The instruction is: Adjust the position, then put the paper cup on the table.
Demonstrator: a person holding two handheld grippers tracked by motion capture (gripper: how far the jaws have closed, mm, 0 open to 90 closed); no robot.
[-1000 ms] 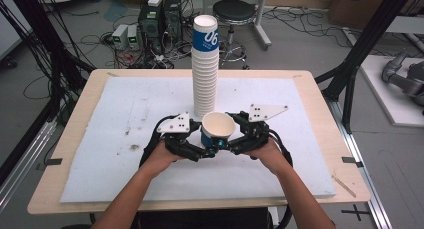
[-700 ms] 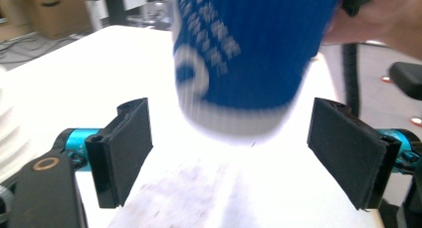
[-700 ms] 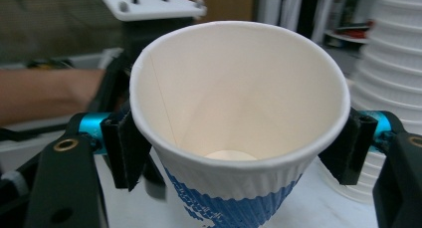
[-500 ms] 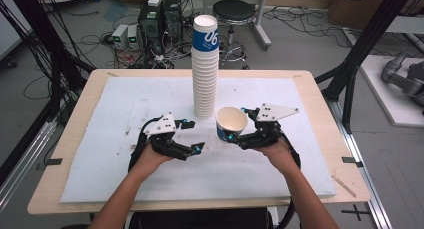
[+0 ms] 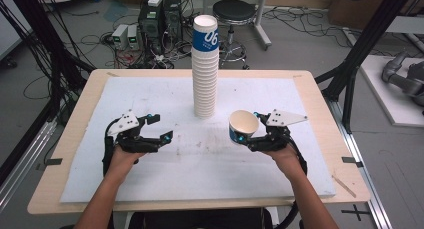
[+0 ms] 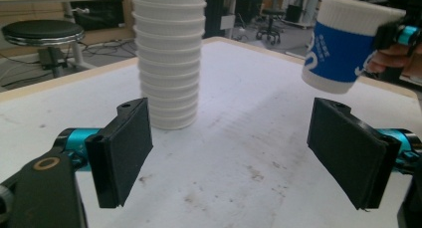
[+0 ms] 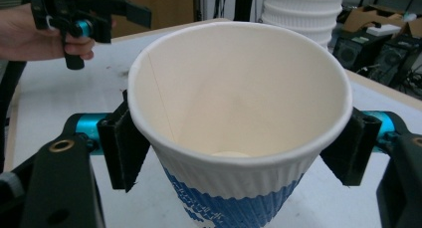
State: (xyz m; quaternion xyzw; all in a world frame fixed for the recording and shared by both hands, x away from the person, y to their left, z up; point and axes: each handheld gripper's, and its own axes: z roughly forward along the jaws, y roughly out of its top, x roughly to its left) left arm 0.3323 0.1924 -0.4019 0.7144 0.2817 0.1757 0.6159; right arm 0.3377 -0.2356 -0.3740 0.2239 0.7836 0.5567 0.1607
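- At far left on the white mat (image 5: pixel 165 184), left gripper (image 5: pixel 161 128) now pulled well away from the middle, where it met the cup a second ago; jaws wide apart with nothing between, seen plainly in the left gripper view (image 6: pixel 234 153).
- Behind centre, tall cup stack (image 5: pixel 205 69) standing upright and untouched, in the same spot as before.
- Just right of the stack, single paper cup (image 5: pixel 243 127) carried off to the right side, mouth up, tilted a little, lifted clear of the mat.
- Farther right, right gripper (image 5: pixel 248 134) clamped on that cup just under the rim, jaws having just been closing a touch with the cup between them; pads pressing both sides in the right gripper view (image 7: pixel 239 153).
- Reads as a handover finished: cup now in one grip alone, likely bound for setting down apart from the stack.
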